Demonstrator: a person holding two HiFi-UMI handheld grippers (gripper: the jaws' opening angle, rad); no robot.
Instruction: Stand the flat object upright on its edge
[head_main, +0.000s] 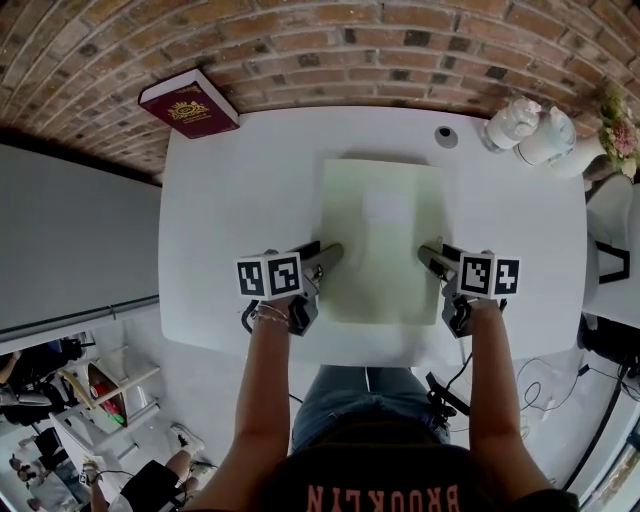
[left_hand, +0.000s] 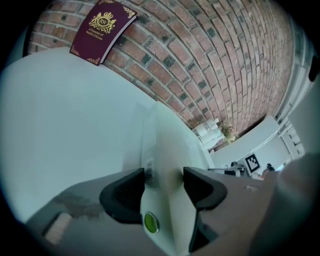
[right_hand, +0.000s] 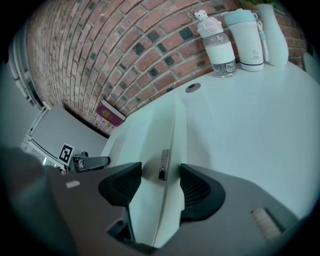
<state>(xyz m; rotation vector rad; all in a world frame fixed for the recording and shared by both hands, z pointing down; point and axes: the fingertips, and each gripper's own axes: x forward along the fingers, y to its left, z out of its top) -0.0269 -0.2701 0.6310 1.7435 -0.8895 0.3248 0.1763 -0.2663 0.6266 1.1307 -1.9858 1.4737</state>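
A pale green flat object (head_main: 385, 215) lies in the middle of the white table (head_main: 240, 180). My left gripper (head_main: 332, 252) holds its near left edge and my right gripper (head_main: 428, 252) its near right edge. In the left gripper view the object (left_hand: 160, 145) fills the gap between the two dark pads of the left gripper (left_hand: 165, 182), which press on both of its faces. In the right gripper view the object (right_hand: 160, 135) likewise sits clamped in the right gripper (right_hand: 161, 182). Its underside is hidden.
A maroon book (head_main: 190, 103) leans against the brick wall at the back left. A clear bottle (head_main: 512, 122), a white flask (head_main: 548, 135) and flowers (head_main: 618, 125) stand at the back right. A round cable port (head_main: 446, 136) sits behind the object.
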